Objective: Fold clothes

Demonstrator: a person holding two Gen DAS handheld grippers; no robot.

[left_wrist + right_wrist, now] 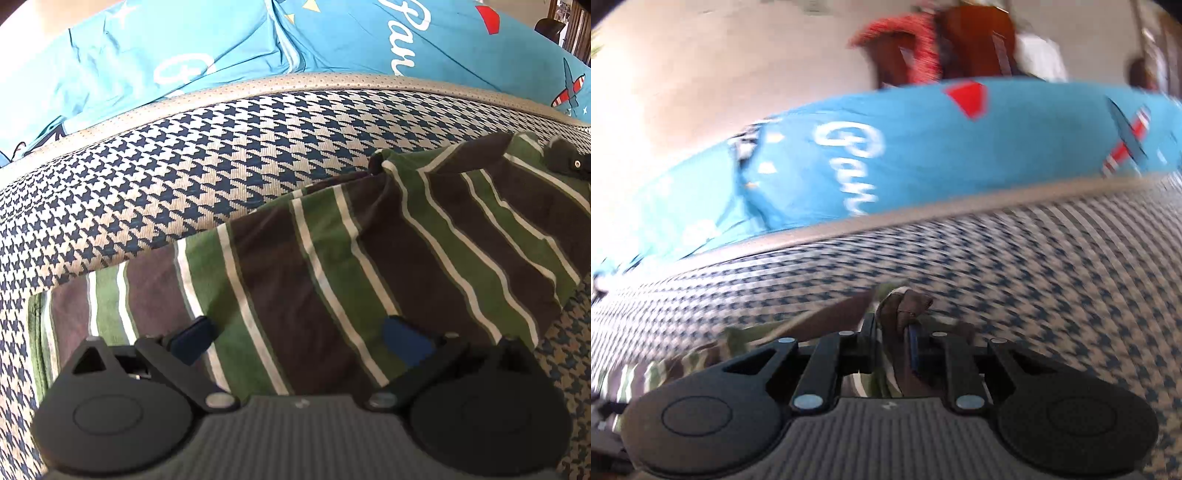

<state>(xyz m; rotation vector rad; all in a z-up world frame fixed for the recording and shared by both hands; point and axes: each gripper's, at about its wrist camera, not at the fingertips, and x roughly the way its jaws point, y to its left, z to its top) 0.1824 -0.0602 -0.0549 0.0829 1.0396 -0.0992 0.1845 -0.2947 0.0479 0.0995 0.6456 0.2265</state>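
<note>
A shirt (332,258) with brown, green and white stripes lies on a houndstooth bed cover (184,177). My left gripper (299,336) stands open just above the shirt's near part, its blue-padded fingers (194,338) wide apart with cloth showing between them. At the right edge of the left wrist view, my right gripper (567,160) holds the shirt's far corner lifted. The right wrist view is motion-blurred; there my right gripper (892,343) is shut on a bunched brown fold of the shirt (908,306), raised over the cover.
Blue printed pillows (221,48) lie along the far edge of the bed (258,83). Behind them, the right wrist view shows a pale wall, a wooden chair (979,40) and a red cloth (919,40). Bare houndstooth cover (1071,277) stretches to the right.
</note>
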